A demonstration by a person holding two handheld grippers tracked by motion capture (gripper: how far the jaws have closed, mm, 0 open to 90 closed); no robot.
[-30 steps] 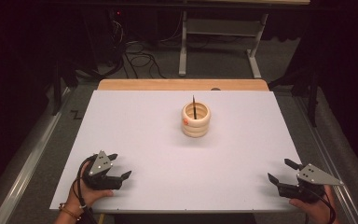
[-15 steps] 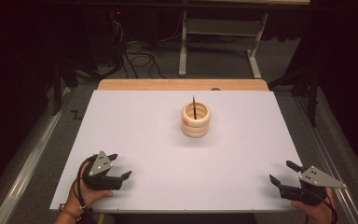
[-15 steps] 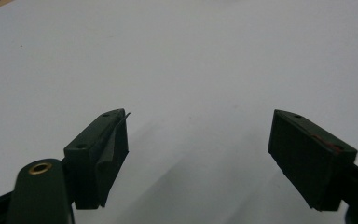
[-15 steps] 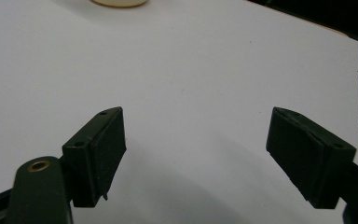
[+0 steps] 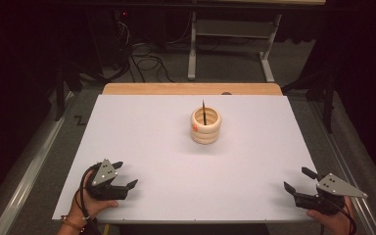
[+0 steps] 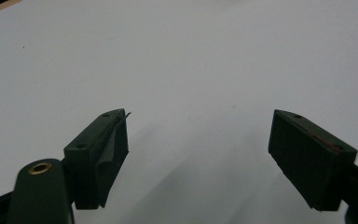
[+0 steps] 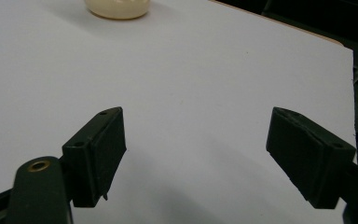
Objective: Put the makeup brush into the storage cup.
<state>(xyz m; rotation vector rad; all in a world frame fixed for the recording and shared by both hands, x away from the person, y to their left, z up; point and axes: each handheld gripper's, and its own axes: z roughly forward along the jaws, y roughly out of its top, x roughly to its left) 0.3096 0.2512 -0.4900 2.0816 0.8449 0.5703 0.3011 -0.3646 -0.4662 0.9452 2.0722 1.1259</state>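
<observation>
A stack of cream rings (image 5: 206,126) stands on a thin dark peg (image 5: 204,112) in the middle of the white table (image 5: 147,137), with a small orange mark on its side. Its base shows as cream rings (image 7: 117,8) at the top of the right gripper view. My left gripper (image 5: 125,175) rests open near the table's front left corner, held by a hand. My right gripper (image 5: 299,180) stands open near the front right corner. Nothing lies between either pair of jaws; both gripper views show bare white table (image 6: 191,70) between the black pads.
A wooden strip (image 5: 191,88) runs along the table's far edge. Beyond it are a metal frame (image 5: 230,44) and cables (image 5: 144,61) on the dark floor. A metal rail (image 5: 24,171) runs along the left side.
The right gripper has drifted slightly toward the near right corner. The left gripper and the ring stack have not moved.
</observation>
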